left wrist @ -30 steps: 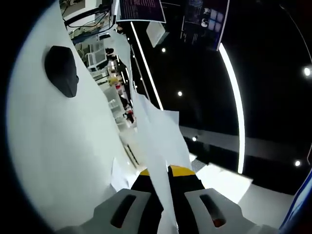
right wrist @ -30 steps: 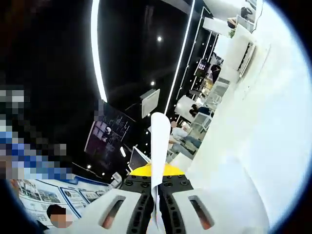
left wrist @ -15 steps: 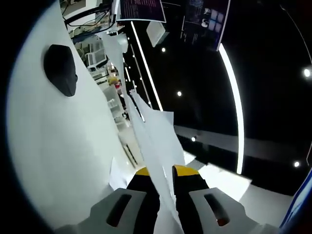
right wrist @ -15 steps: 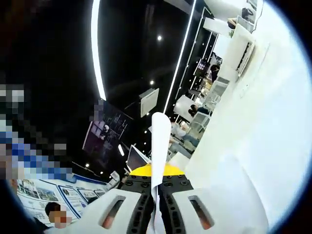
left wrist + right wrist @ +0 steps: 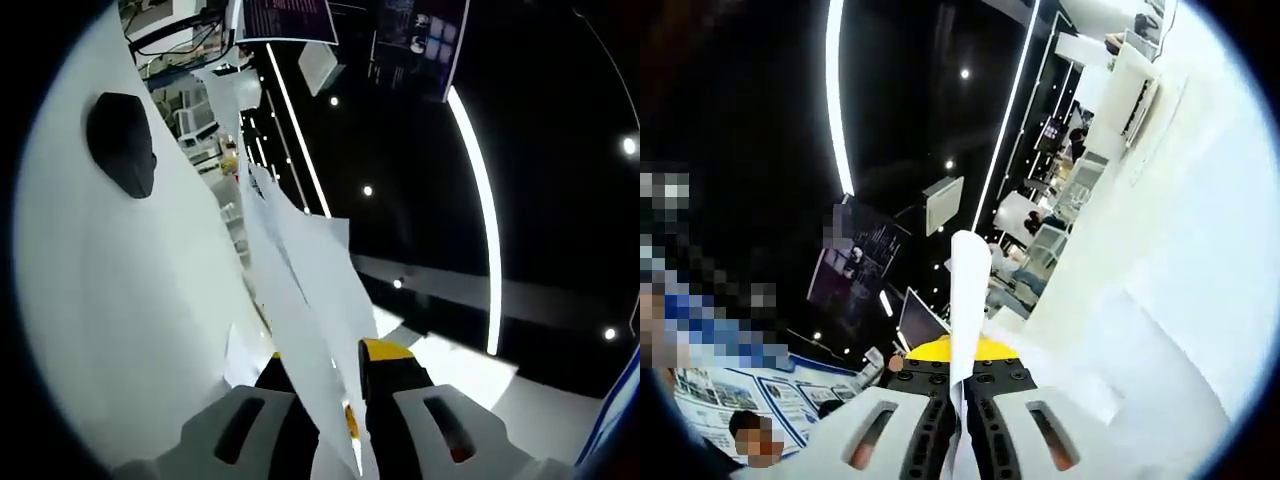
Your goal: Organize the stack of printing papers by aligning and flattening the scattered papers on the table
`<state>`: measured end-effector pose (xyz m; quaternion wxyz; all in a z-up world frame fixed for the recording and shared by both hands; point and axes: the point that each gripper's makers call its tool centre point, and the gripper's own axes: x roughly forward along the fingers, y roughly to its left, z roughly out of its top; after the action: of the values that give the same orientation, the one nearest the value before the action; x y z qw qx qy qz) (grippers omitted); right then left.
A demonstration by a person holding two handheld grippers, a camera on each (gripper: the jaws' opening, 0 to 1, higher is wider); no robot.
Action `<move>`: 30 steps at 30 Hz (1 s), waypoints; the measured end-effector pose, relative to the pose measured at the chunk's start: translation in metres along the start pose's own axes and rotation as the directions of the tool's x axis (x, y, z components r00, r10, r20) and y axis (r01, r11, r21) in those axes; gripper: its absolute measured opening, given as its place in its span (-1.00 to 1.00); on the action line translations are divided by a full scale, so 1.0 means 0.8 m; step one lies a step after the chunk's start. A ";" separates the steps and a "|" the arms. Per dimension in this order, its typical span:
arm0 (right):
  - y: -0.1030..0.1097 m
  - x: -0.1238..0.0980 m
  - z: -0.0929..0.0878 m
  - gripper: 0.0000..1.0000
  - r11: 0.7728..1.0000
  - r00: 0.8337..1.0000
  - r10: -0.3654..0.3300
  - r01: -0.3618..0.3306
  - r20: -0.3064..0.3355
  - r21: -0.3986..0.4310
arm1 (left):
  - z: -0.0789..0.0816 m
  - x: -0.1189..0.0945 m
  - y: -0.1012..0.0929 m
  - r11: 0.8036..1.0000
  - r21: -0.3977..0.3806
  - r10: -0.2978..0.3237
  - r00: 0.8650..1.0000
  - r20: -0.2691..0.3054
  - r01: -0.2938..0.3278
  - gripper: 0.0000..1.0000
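White printing papers [image 5: 300, 270] stand on edge between the jaws of my left gripper [image 5: 328, 390]; the jaws sit apart with the sheets loose in the gap, fanning upward. My right gripper [image 5: 962, 390] is shut on the thin edge of a white paper [image 5: 965, 290] that rises straight up from its jaws. More white sheets [image 5: 1140, 360] lie on the white table [image 5: 1200, 220] to the right of that gripper. The view is rolled, so the table [image 5: 110, 300] runs up the left side in the left gripper view.
A black mouse-shaped object [image 5: 120, 145] lies on the table at the upper left. Loose sheets [image 5: 460, 370] lie beside the left jaws. Beyond are a dark hall with light strips, screens and distant desks [image 5: 1070, 190].
The left gripper's jaws have spread apart, and the papers between them have leaned and fanned out more to the left. The right gripper stays shut on its paper.
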<state>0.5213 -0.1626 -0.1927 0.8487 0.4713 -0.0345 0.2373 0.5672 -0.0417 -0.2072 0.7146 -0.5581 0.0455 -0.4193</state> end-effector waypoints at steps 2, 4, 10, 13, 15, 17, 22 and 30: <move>0.001 0.002 -0.008 -1.00 1.000 1.000 0.002 -0.002 -0.015 0.004 | 0.000 0.000 -0.001 1.000 -0.003 -0.003 1.000 0.000 0.003 -0.65; 0.002 0.003 -0.016 -1.00 1.000 1.000 -0.003 0.003 -0.027 -0.005 | 0.001 0.000 -0.001 1.000 -0.003 -0.003 1.000 0.003 0.003 -0.64; 0.010 0.004 -0.044 -1.00 0.992 0.997 -0.014 0.004 -0.075 -0.125 | 0.000 0.001 -0.002 1.000 -0.008 -0.010 1.000 -0.003 0.010 -0.63; 0.018 0.002 -0.052 -1.00 0.989 0.998 0.002 -0.012 -0.070 -0.146 | 0.000 0.001 -0.002 1.000 -0.008 -0.009 1.000 -0.002 0.009 -0.63; 0.021 0.000 -0.051 -1.00 0.982 1.000 0.000 -0.005 -0.026 -0.191 | 0.000 0.001 -0.002 1.000 -0.004 -0.009 1.000 -0.001 0.009 -0.63; 0.025 -0.002 -0.055 -1.00 0.977 1.000 -0.002 -0.003 -0.022 -0.214 | 0.000 0.001 -0.003 1.000 -0.001 -0.008 1.000 -0.001 0.008 -0.63; 0.024 -0.001 -0.060 -1.00 0.978 1.000 -0.019 0.013 -0.025 -0.206 | 0.000 0.002 -0.002 1.000 0.001 -0.005 1.000 -0.002 0.005 -0.63; 0.024 -0.004 -0.063 -1.00 0.987 0.997 -0.073 0.076 0.024 -0.142 | 0.000 0.004 0.000 1.000 0.007 0.002 1.000 -0.004 -0.002 -0.64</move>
<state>0.5015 -0.1143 -0.2061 0.8883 0.4124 -0.0420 0.1979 0.5690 -0.0437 -0.2057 0.7169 -0.5546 0.0461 -0.4199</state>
